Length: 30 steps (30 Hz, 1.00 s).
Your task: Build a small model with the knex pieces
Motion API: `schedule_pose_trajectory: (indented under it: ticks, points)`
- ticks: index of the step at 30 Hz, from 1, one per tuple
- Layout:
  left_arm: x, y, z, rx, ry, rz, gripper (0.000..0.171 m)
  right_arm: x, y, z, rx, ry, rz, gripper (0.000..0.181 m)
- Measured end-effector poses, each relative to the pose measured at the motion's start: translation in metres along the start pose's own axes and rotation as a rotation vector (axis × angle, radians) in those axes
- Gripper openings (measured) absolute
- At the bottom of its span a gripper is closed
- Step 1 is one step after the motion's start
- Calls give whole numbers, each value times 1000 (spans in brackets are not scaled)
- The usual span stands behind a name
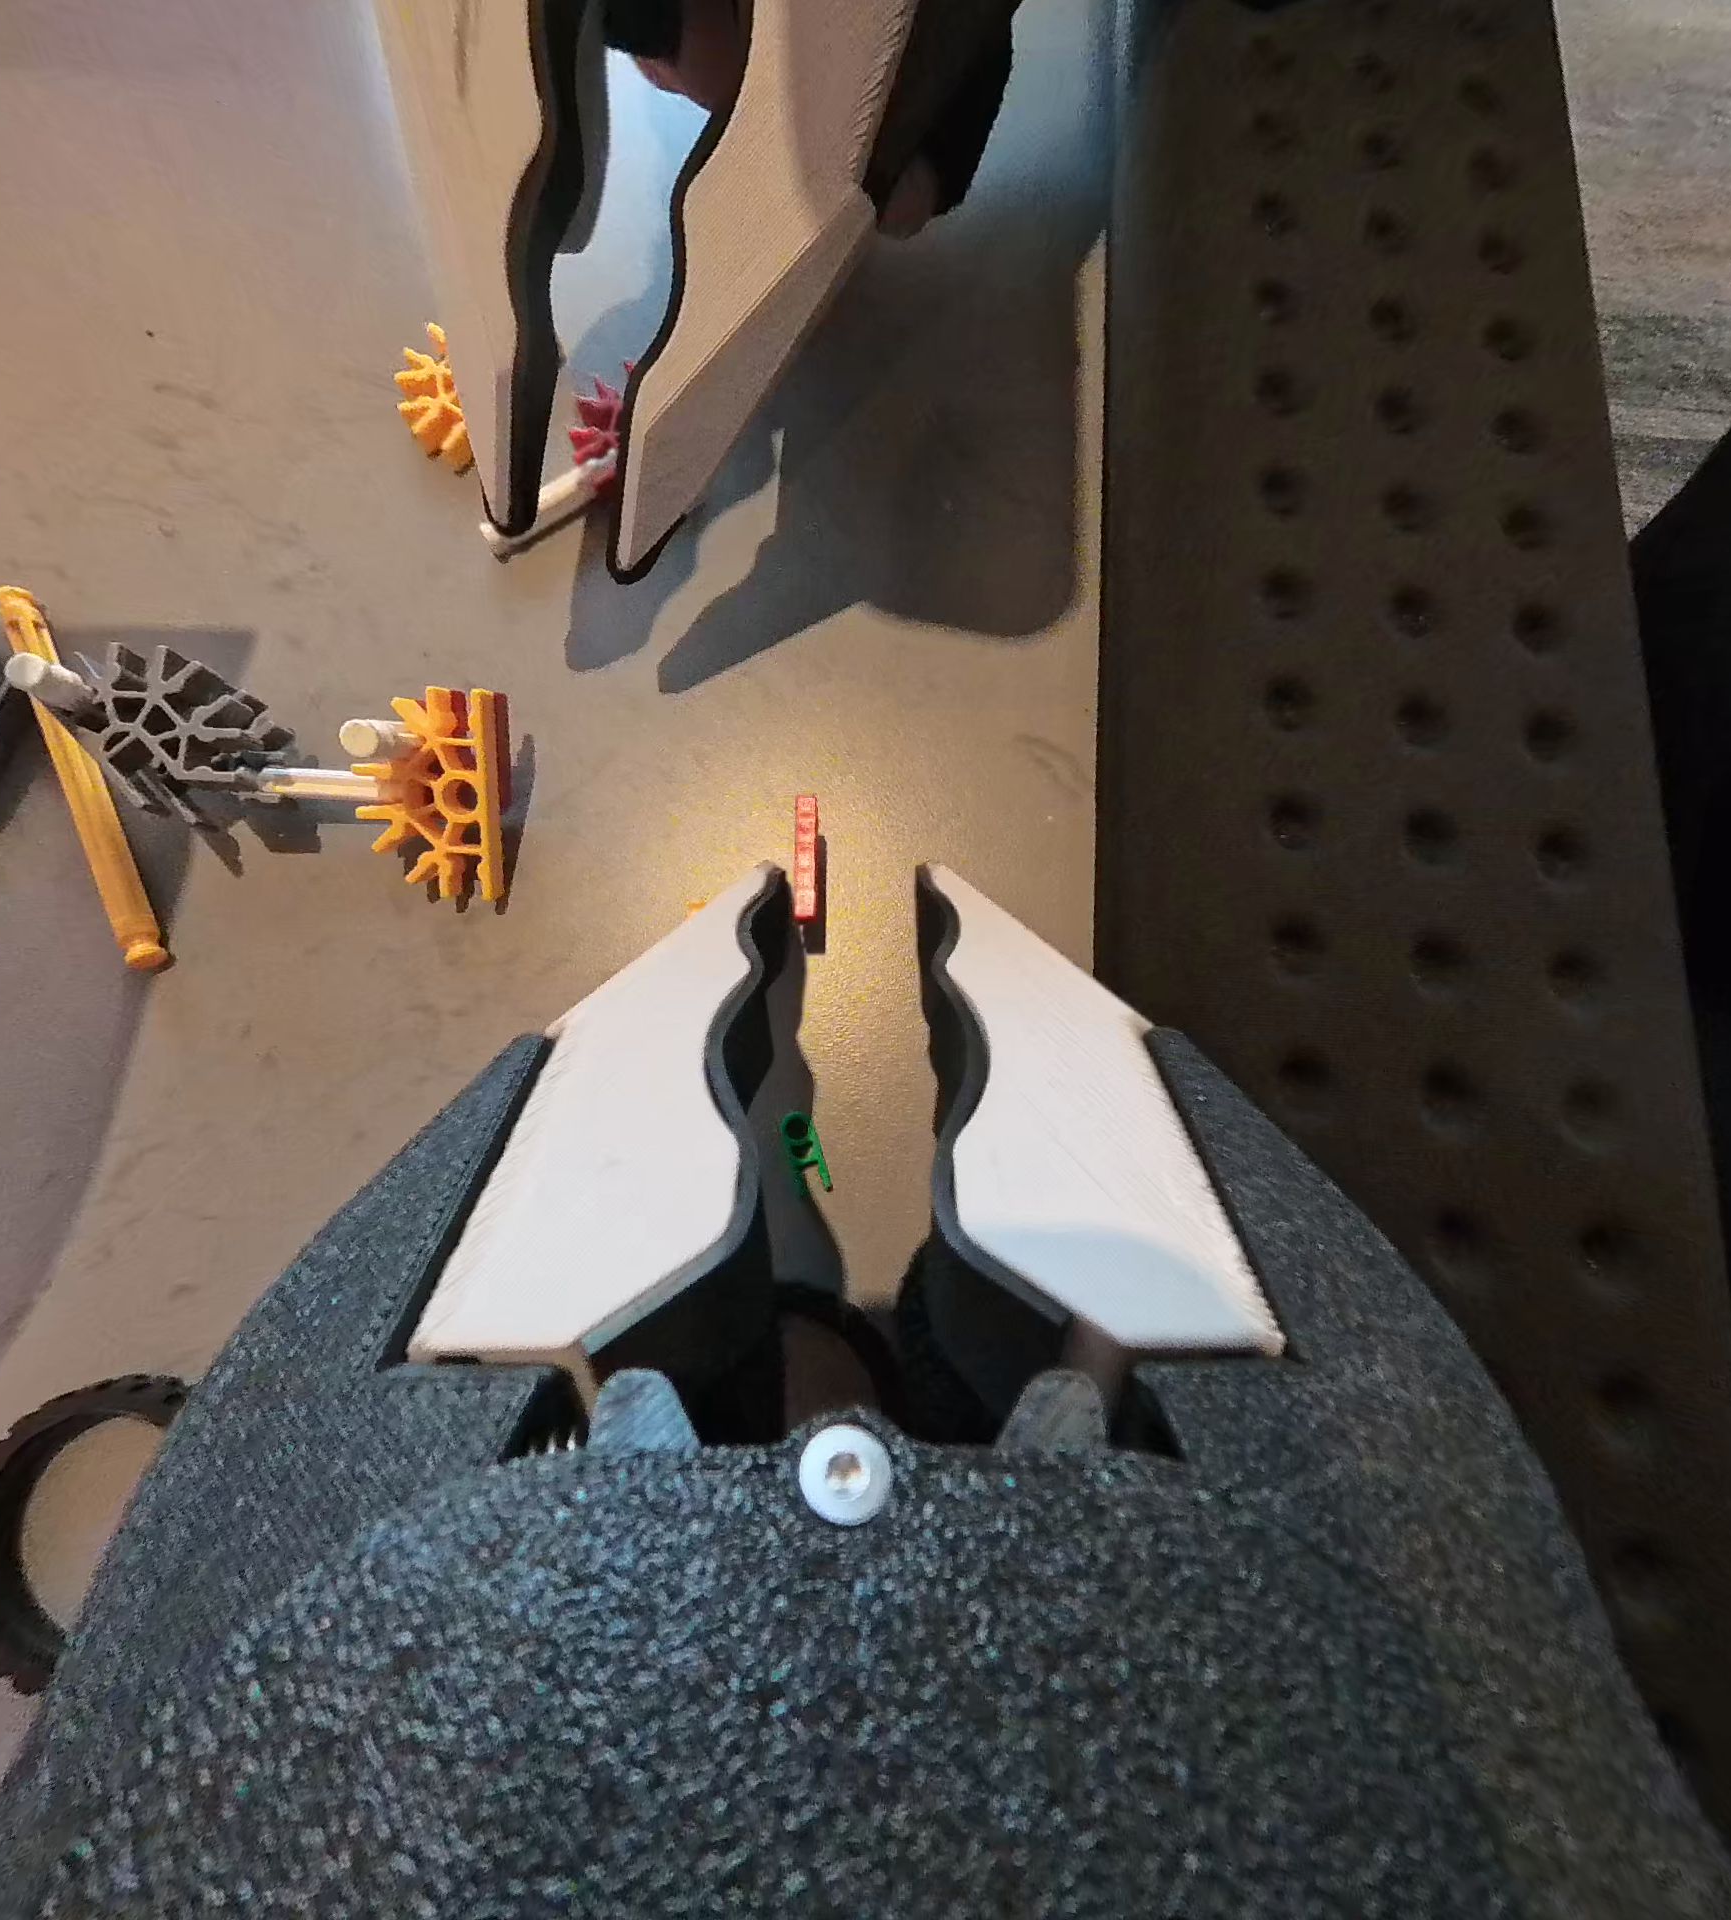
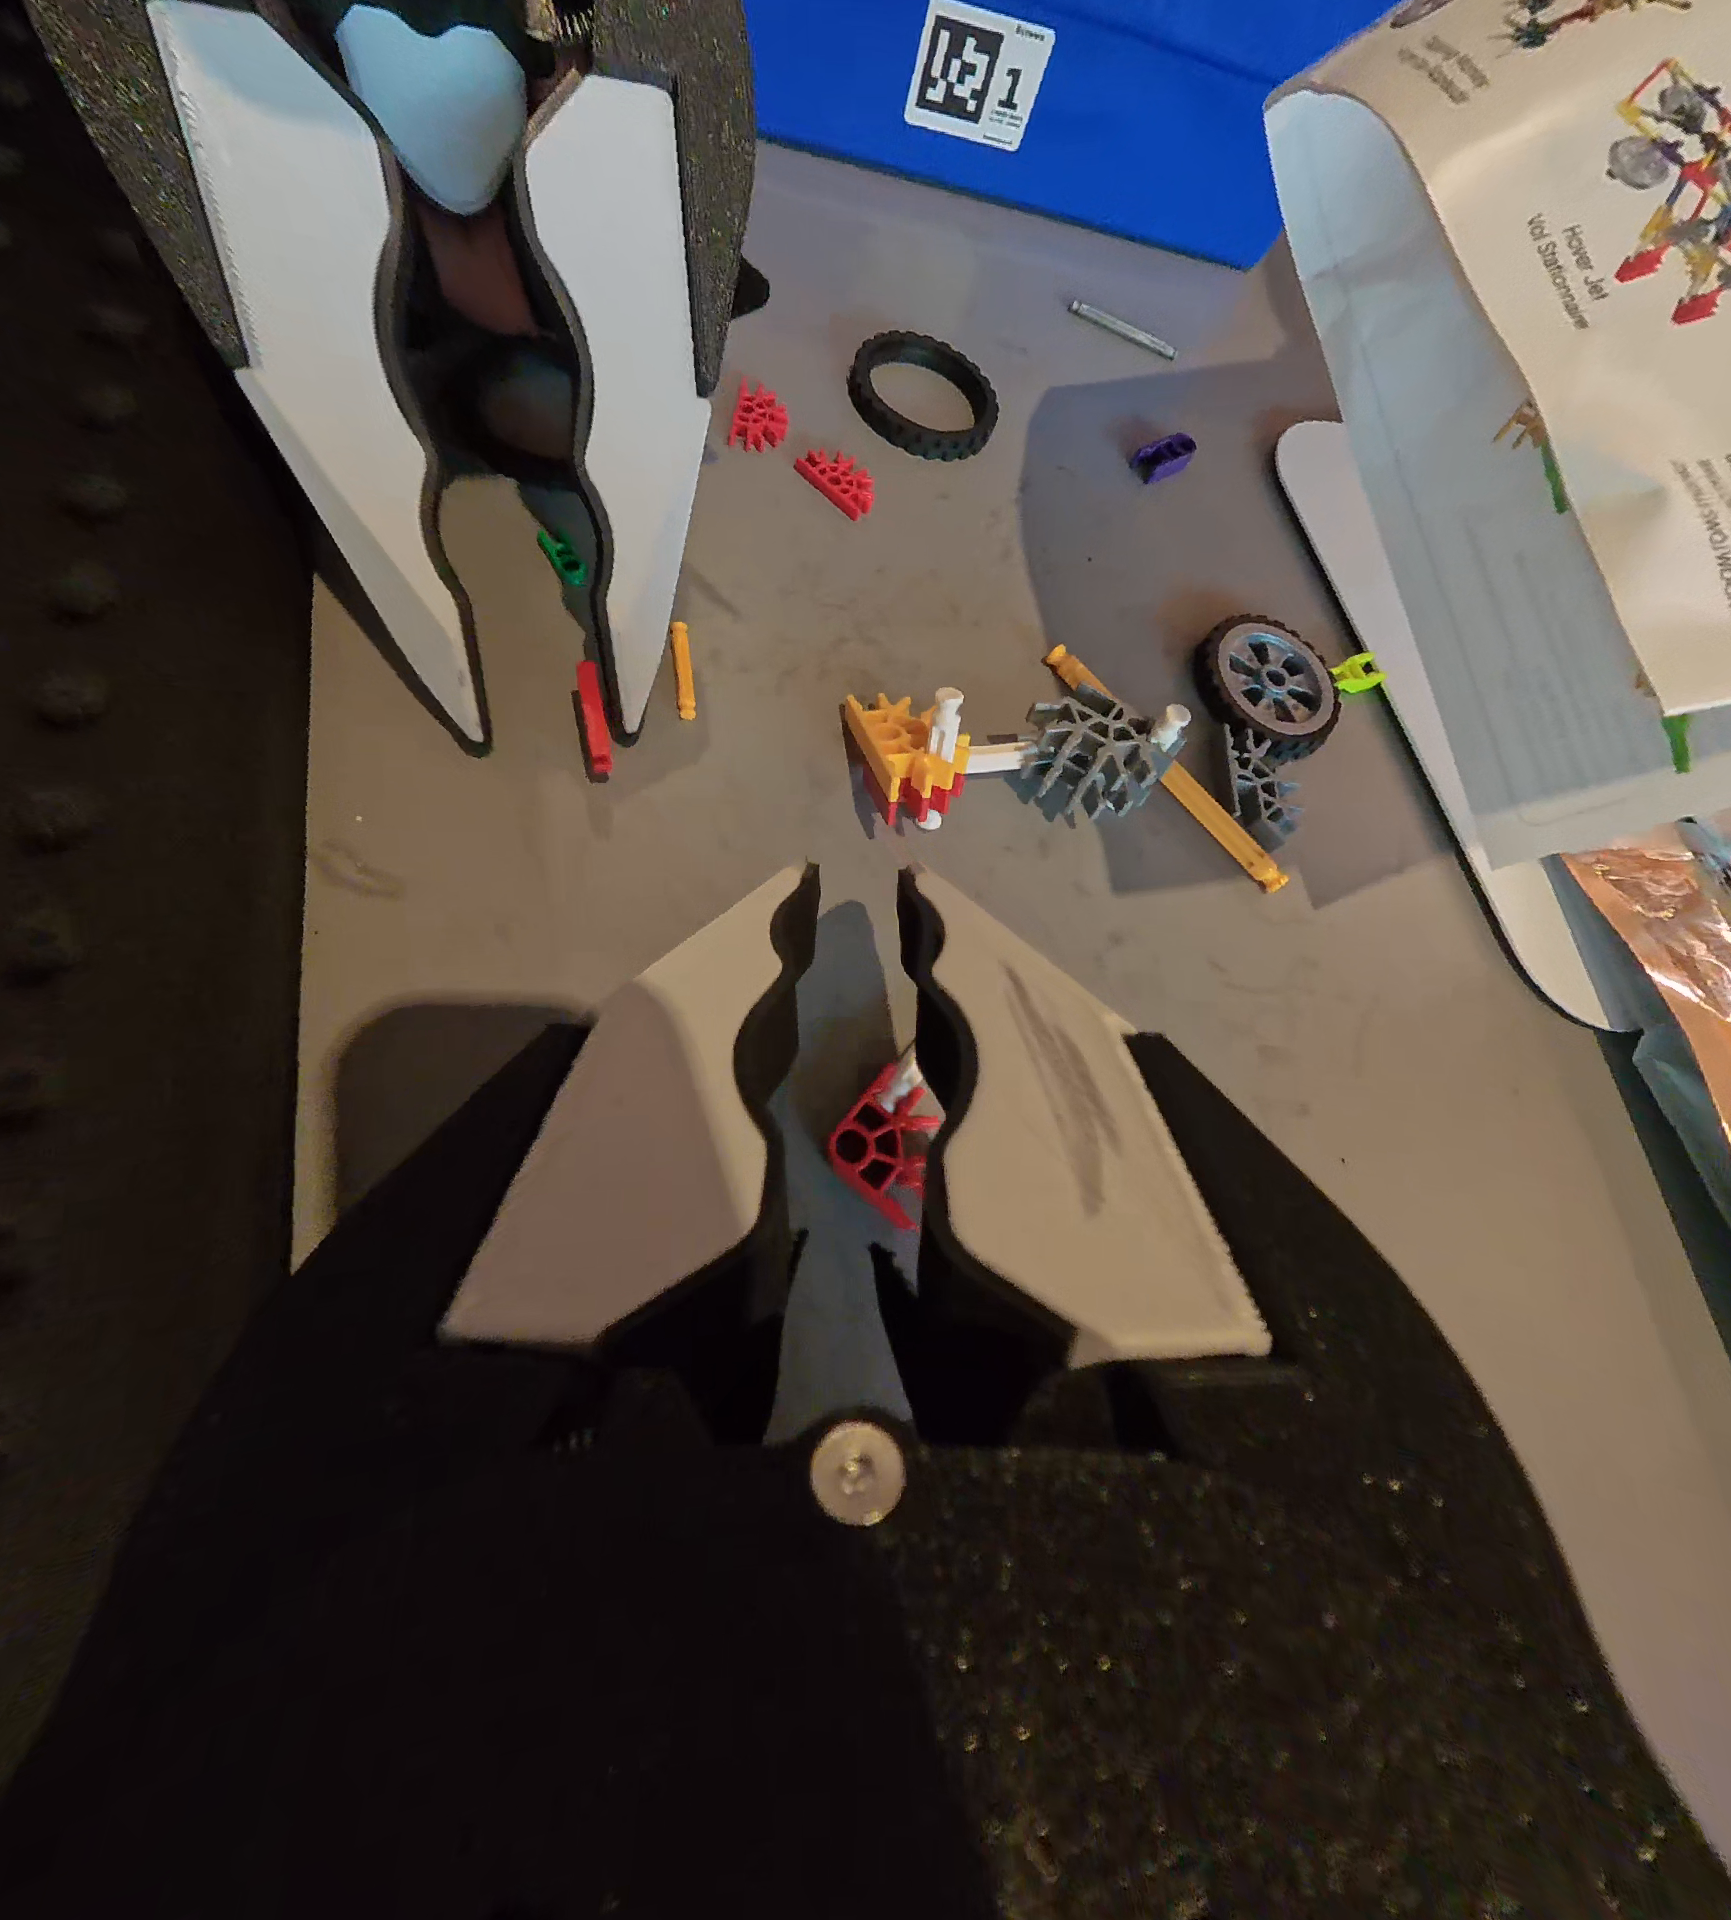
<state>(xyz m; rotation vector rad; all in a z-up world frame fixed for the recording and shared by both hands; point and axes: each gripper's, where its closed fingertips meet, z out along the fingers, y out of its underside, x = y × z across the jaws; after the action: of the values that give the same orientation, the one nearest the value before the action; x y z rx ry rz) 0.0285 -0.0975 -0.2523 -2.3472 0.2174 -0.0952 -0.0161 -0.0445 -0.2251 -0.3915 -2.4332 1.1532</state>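
Note:
My left gripper (image 1: pixel 850 883) is open, low over the grey table. A short red rod (image 1: pixel 806 857) lies by its left fingertip and a small green piece (image 1: pixel 804 1148) lies between its fingers. The right wrist view shows the same gripper (image 2: pixel 551 732), red rod (image 2: pixel 591 717) and green piece (image 2: pixel 560 556). My right gripper (image 2: pixel 858 871) is open a little around a red connector (image 2: pixel 882 1143) with a white rod on the table. In the left wrist view the right gripper (image 1: pixel 570 535) has one fingertip on that white rod (image 1: pixel 549 509).
A part-built assembly (image 2: pixel 908 758) of yellow, red and grey connectors (image 2: pixel 1089 758), a long yellow rod (image 2: pixel 1167 774) and a wheel (image 2: pixel 1268 698) lies in the middle. Loose tyre (image 2: pixel 923 395), red connectors (image 2: pixel 835 483), blue box (image 2: pixel 1048 156), booklet (image 2: pixel 1619 416). A dark dimpled mat (image 1: pixel 1380 727) borders the table. Spacing between my two grippers at the tips: around 8 cm. About 5 cm separates my right fingertips from the red connector (image 2: pixel 882 1143).

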Motion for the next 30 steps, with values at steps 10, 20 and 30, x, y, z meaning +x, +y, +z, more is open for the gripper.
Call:
schedule_pose_trajectory:
  ticks: [10, 20, 30]
  points:
    - [-18, -38, -78, 91, -229, 15, 41, 1, 7, -1, -14, 8, -5, 14]
    - [-226, 28, -341, -168, -722, -167, 34, 8, 11, -2, -3, 27, 31, 14]
    - [-426, 255, -381, -391, -729, -534, 18, 27, 8, -7, 48, 70, 137, 14]
